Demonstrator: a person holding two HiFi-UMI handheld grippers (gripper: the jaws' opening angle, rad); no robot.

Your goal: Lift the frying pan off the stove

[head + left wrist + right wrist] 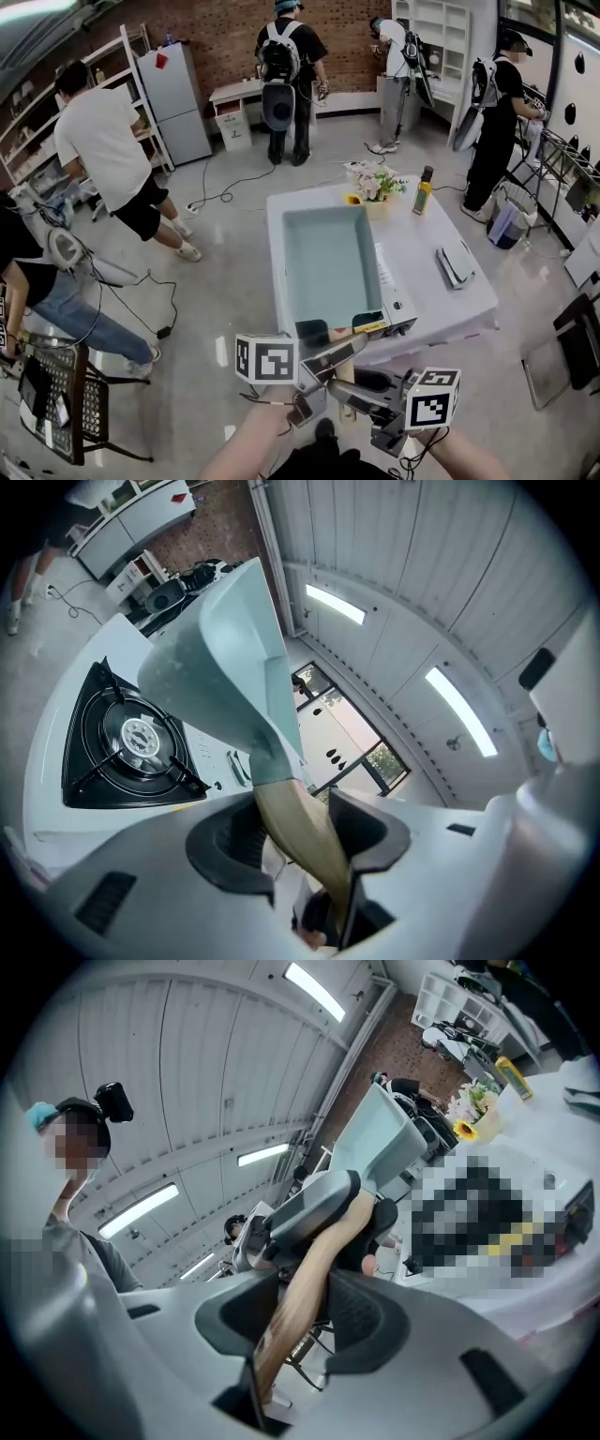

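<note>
**A:** Room first. Your frying pan (330, 262) hangs over the white table (469, 314), with its near rim roughly above the table's near edge. Only the front corner of the stove (401, 309) pokes out beside it. Left of the table it's bare floor (220, 281), loads of space. The people are well apart from you, along the back wall and off to both sides. On the pan's right a grey flat thing (457, 264) lies on the table, near the pan but not under it.

**B:** The hard-to-read bit: from your head view the pan covers nearly the whole stove, so you can't judge the gap under it there. Your left gripper view sorts that out. The burner (131, 742) is bare and the pan is up in the air, clear of it, looking tilted from that angle. The back end of the wooden handle (317, 1258) is buried inside the grippers.

**A:** On the grips, your left gripper (300, 822) is clamped on the handle right behind the pan. Your right gripper (302, 1302) is clamped on the same handle just behind the left one. It's wood between both sets of jaws, nothing else.

**B:** As for containers, the pan's empty, plain pale teal inside. The flower pot (375, 202) at the table's far edge holds flowers, and a bottle (424, 190) stands just beside it.
</note>
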